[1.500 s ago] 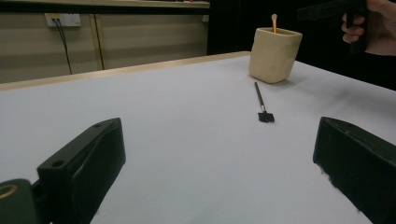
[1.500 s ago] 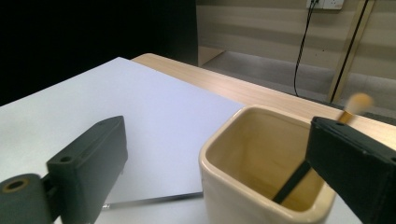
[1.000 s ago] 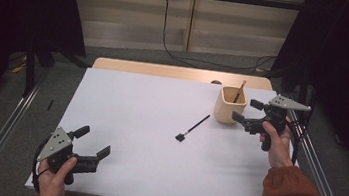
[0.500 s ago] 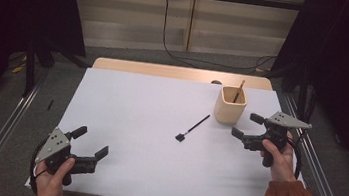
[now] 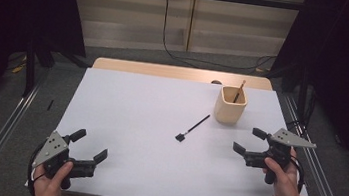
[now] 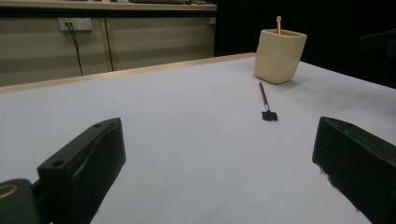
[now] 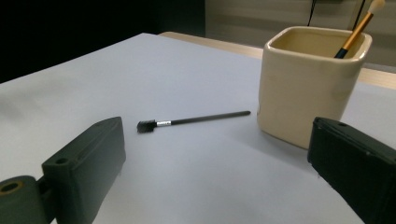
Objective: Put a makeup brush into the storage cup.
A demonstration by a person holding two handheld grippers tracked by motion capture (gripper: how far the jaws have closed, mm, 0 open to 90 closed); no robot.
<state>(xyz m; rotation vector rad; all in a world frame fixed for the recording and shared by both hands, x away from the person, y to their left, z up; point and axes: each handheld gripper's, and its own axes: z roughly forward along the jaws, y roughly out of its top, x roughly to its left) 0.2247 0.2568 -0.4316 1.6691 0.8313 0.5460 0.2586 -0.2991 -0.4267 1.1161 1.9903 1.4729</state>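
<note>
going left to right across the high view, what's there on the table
left tool → black brush lying flat → cream cup with a brush standing in it → right tool

cup [image 7: 308, 84] hides brush [image 7: 357, 30] lower end | both claws' tips cut off, gripper views

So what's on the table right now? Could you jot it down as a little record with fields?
surface: white table
cup: cream cup, upright, far right part of the table
in cup: brush with orange handle, leaning on the rim
loose item: black brush lying flat, near the cup, apart from it
left gripper: open, holds nothing, near left corner
right gripper: open, holds nothing, at the right edge, jaws pointing towards the black brush
</note>
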